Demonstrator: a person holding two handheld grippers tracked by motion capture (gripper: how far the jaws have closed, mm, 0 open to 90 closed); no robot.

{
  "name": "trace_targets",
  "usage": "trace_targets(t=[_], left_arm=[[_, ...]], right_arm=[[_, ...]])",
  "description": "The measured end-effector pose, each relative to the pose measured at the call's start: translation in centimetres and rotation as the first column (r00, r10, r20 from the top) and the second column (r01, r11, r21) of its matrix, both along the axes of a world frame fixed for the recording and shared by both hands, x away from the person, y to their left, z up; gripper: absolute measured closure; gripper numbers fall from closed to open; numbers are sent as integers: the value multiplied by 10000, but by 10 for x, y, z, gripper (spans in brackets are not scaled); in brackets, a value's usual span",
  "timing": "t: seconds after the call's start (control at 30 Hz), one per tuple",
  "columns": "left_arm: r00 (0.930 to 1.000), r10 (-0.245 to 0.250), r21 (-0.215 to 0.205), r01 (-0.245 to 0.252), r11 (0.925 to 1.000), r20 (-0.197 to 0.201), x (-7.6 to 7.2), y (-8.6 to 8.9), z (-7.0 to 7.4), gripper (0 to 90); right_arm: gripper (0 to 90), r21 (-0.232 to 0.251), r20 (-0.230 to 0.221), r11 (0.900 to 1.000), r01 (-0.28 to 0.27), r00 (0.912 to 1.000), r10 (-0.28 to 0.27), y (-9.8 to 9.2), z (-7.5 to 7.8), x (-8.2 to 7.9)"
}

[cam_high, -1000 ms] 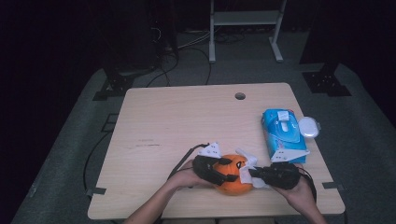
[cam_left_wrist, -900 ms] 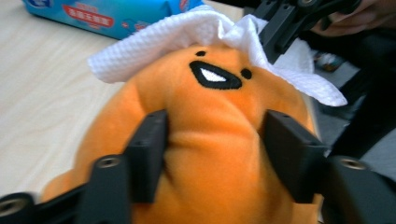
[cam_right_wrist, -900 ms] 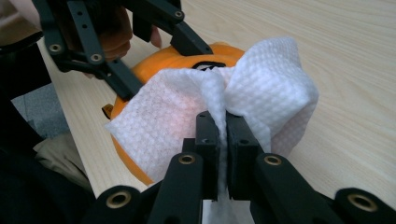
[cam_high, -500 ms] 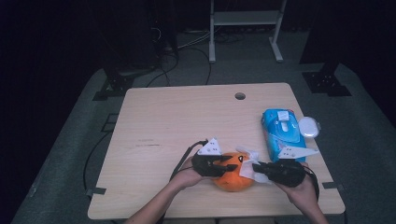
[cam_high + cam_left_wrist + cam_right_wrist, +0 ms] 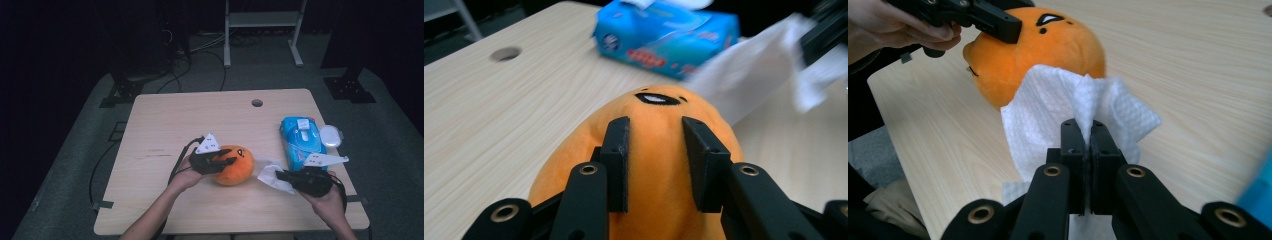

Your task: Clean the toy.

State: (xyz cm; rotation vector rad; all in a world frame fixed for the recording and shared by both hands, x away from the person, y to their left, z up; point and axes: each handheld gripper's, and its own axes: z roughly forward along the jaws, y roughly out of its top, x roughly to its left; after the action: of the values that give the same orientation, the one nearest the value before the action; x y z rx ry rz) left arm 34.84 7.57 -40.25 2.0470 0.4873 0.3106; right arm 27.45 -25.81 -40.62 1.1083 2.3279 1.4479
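An orange plush toy (image 5: 236,167) with a small stitched face lies near the table's front edge. My left gripper (image 5: 227,161) is shut on it, and in the left gripper view both pads (image 5: 618,150) press into the plush (image 5: 659,165) from either side. To its right, my right gripper (image 5: 280,176) is shut on a white wipe (image 5: 269,175). In the right gripper view the jaws (image 5: 1087,127) pinch a fold of the wipe (image 5: 1048,110), which hangs just in front of the plush (image 5: 1053,45). The left gripper (image 5: 998,22) grips the plush's top there.
A blue pack of wipes (image 5: 300,142) lies at the table's right side, with a white round lid (image 5: 331,136) beside it. A cable hole (image 5: 257,103) is near the far edge of the wooden table (image 5: 165,125). A shelf frame and cables are on the floor behind.
The left gripper has closed on the plush and carried it a little away from the front edge, face turned up. The right gripper with the wipe has hardly moved.
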Motion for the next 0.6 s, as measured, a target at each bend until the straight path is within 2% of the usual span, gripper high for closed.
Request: trace_targets(t=[0.07, 0.13, 0.2, 0.3, 0.33, 0.4, 0.5, 0.6], left_arm=[[9997, 239, 224, -239, 9995, -12, 4, 6, -5, 652], [9992, 352, -50, -353, 9994, -214, 6, 11, -9, 651], [9989, 415, -154, -419, 9990, -239, 6, 14, -10, 645], [9993, 305, -179, -309, 9994, -199, 4, 12, -12, 626], [9993, 305, -179, -309, 9994, -199, 4, 12, -12, 615], [9995, 277, -91, -278, 9996, -153, 4, 10, -11, 595], [9996, 231, -88, -233, 9997, -181, 3, 10, -10, 555], [9994, 180, -216, -186, 9996, -295, 2, 12, -9, 519]], right_arm=[[867, -40, -98, 10000, 88, 9999, -88, -8, 1, -1], [867, -374, -80, 9989, 281, 9996, -284, -15, -1, -2], [867, -875, -125, 9949, 511, 9986, -523, -22, -5, -1], [867, -1073, -570, 9918, 687, 9955, -752, -34, -16, 2], [867, -1073, -570, 9918, 687, 9955, -752, -34, -16, 2], [857, -1270, -895, 9881, 870, 9911, -988, -43, -27, 5], [784, -1433, -1239, 9864, 804, 9874, -985, -48, -36, 8], [724, -1490, -1331, 9858, 780, 9862, -981, -49, -38, 8]])
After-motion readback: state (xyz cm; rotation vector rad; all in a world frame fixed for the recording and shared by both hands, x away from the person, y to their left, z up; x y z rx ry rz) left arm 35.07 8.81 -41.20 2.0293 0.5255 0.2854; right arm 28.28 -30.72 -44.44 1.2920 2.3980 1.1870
